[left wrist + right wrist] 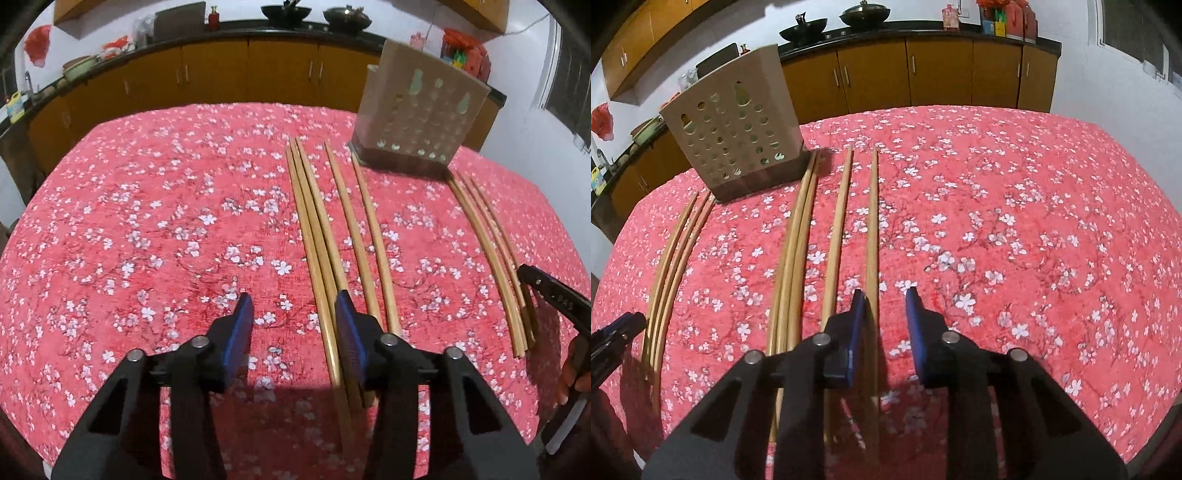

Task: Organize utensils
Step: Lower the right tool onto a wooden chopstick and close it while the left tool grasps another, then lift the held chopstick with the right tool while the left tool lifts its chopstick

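Several wooden chopsticks lie lengthwise on the red floral tablecloth (pixel 147 221). In the left wrist view a tight bunch (pixel 314 229) lies in the middle, two single ones (pixel 369 236) beside it, and another bunch (pixel 491 251) at the right. A beige perforated utensil holder (pixel 421 114) stands at the far right; it also shows in the right wrist view (pixel 738 122). My left gripper (pixel 295 314) is open, hovering just left of the middle bunch. My right gripper (pixel 886 310) is open, its left finger beside the rightmost chopstick (pixel 873 229). Both are empty.
Wooden kitchen cabinets (pixel 221 74) with a dark counter run behind the table, with woks (pixel 284 13) on top. The table's cloth (pixel 1034 221) stretches wide to the right in the right wrist view. The right gripper's edge shows in the left wrist view (pixel 554 299).
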The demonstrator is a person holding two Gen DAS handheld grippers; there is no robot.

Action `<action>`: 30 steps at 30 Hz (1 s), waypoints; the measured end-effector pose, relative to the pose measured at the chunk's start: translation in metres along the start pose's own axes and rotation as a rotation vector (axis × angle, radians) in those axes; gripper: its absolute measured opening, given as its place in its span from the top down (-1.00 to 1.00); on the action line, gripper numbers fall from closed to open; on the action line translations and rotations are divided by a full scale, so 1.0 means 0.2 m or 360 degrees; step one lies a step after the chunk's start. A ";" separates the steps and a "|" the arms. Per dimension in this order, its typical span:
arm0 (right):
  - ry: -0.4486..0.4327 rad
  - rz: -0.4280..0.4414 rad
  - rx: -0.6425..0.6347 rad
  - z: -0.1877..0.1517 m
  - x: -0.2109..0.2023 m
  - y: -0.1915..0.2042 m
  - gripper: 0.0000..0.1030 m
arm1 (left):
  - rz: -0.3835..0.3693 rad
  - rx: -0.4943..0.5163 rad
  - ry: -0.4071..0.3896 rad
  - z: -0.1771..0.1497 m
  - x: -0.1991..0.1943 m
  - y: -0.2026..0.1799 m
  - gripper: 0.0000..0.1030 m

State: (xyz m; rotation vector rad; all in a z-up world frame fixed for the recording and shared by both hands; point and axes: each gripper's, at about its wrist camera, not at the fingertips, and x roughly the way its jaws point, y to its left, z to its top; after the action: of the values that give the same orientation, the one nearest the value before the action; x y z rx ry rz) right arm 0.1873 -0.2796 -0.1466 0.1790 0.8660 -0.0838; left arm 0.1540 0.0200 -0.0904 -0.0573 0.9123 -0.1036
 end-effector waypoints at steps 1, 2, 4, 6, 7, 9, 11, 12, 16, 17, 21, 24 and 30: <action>-0.0002 -0.0001 -0.0002 0.00 0.00 0.00 0.54 | 0.0008 0.0002 0.0003 0.00 0.00 0.00 0.09; -0.0006 -0.0007 -0.0007 0.00 0.00 0.00 0.54 | 0.0018 0.0003 0.0004 0.01 0.01 0.00 0.09; -0.0011 -0.0013 -0.0010 0.00 0.01 0.01 0.54 | 0.0032 -0.0010 0.0013 0.02 0.01 0.02 0.09; -0.0016 -0.0021 -0.0015 0.01 0.02 0.01 0.54 | 0.0038 -0.0013 0.0018 0.02 0.01 0.03 0.09; -0.0016 -0.0025 -0.0019 0.01 0.02 0.01 0.54 | 0.0053 -0.0002 0.0025 0.03 0.02 0.03 0.09; -0.0014 -0.0038 -0.0031 0.01 0.02 0.02 0.54 | 0.0087 0.0030 0.0031 0.03 0.04 0.01 0.13; -0.0011 -0.0045 -0.0037 0.01 0.02 0.02 0.53 | 0.0125 0.0076 0.0031 0.04 0.06 -0.01 0.17; -0.0010 -0.0034 -0.0032 0.01 0.02 0.02 0.51 | 0.0118 0.0080 0.0028 0.04 0.07 -0.02 0.20; -0.0020 -0.0039 -0.0083 0.00 0.02 0.04 0.51 | 0.0149 0.0088 0.0013 0.06 0.09 -0.02 0.52; -0.0024 -0.0044 -0.0097 0.00 0.02 0.04 0.53 | 0.0157 0.0085 0.0012 0.06 0.09 -0.02 0.59; -0.0029 -0.0030 -0.0062 0.05 0.05 0.00 0.82 | 0.0189 0.0047 0.0001 0.13 0.14 0.05 0.71; -0.0035 -0.0036 -0.0031 0.11 0.09 -0.04 0.84 | 0.0219 0.0006 -0.0024 0.18 0.18 0.10 0.79; -0.0072 -0.0048 0.0002 0.16 0.14 -0.08 0.84 | 0.0166 -0.0057 -0.0063 0.23 0.21 0.18 0.79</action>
State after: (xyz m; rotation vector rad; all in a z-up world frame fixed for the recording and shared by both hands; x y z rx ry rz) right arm 0.2264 -0.3019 -0.1491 0.1647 0.8234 -0.1158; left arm 0.2195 0.0519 -0.0991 -0.0448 0.8760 0.0110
